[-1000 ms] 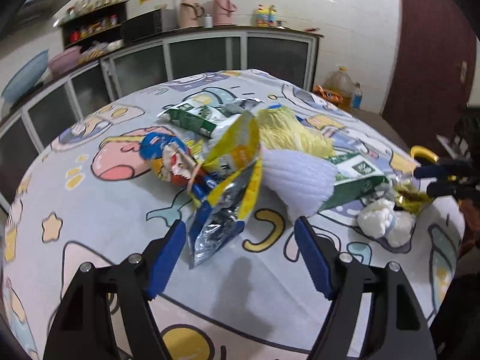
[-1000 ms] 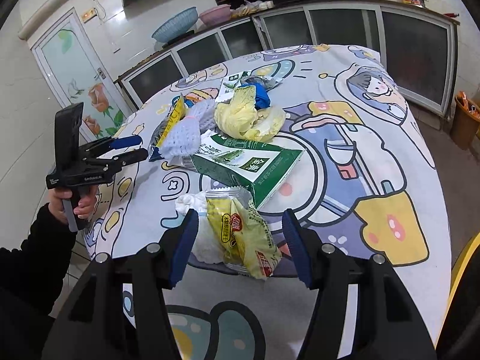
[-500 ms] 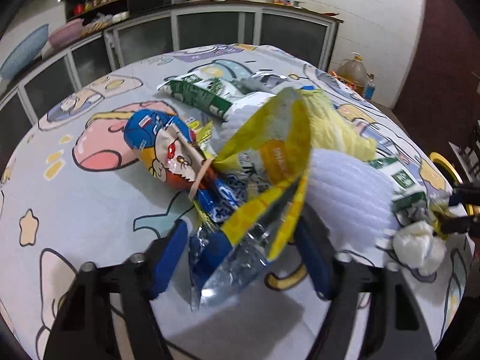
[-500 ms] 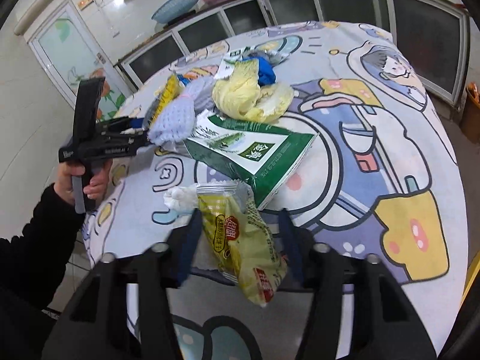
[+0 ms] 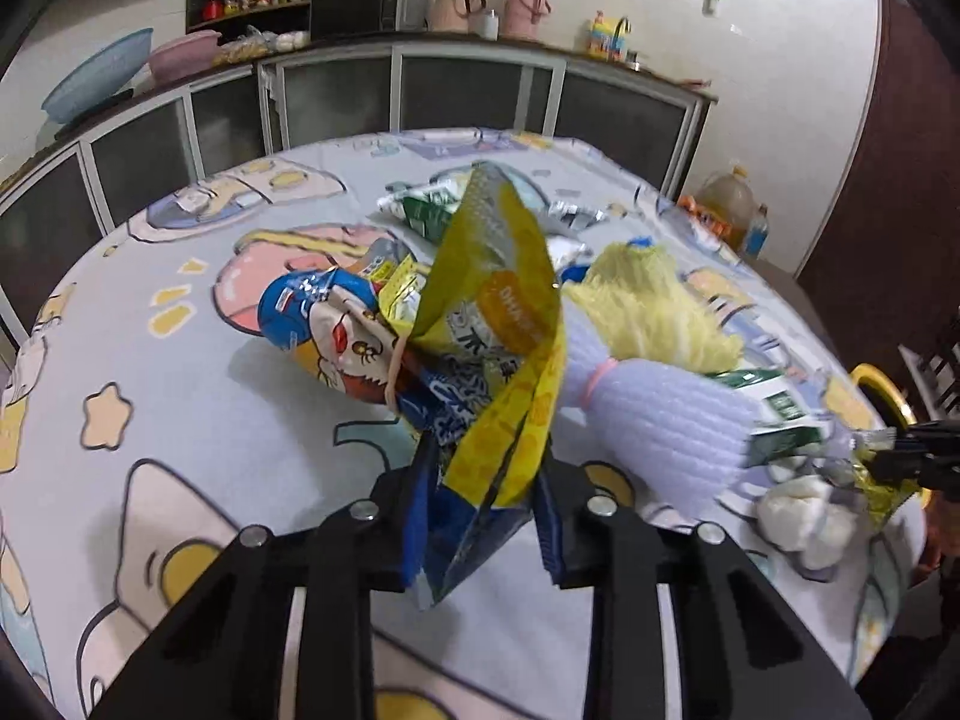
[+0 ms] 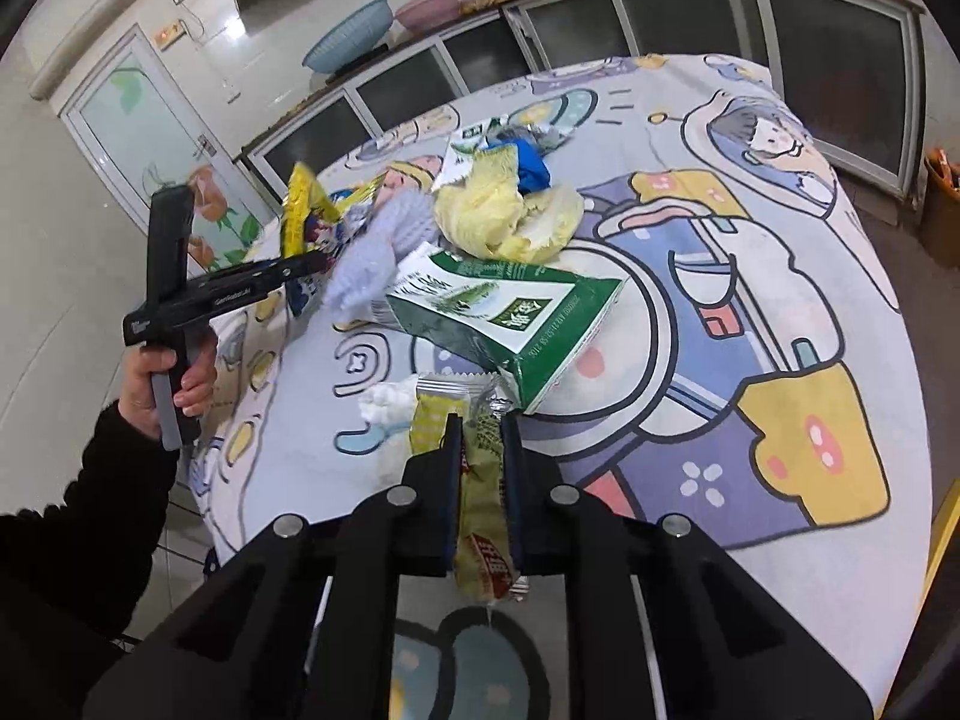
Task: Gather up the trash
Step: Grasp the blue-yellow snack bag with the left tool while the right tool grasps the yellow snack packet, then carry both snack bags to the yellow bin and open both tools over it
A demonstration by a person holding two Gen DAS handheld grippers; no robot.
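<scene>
A round table (image 6: 780,276) under a smooth cartoon-print cloth holds a loose heap of trash. In the left wrist view, the left gripper (image 5: 480,498), black with blue pads, has its jaws closing around the lower end of a glossy yellow and blue snack bag (image 5: 498,354); the bag stands up as a creased, folded wedge with shiny foil inside. Behind it lies a crinkled blue and white cartoon wrapper (image 5: 324,330) cinched with a rubber band, and to the right a ribbed white foam net sleeve (image 5: 660,414) tied with a pink band, touching a fuzzy pale yellow net sleeve (image 5: 648,306). A lumpy white paper wad (image 5: 798,516) sits near the table edge.

In the right wrist view, the right gripper (image 6: 480,462) has its jaws closing tight on a narrow, wrinkled olive-yellow packet (image 6: 480,516) with a serrated end, at the near table edge. This view alone shows the flat green and white bag (image 6: 504,312) in full, a blue scrap (image 6: 531,168) on the yellow sleeve, and a hand (image 6: 162,384) in a black sleeve gripping the left tool's handle. The left view alone shows the cartoon wrapper clearly, plus the counter with pink flasks (image 5: 492,0)
</scene>
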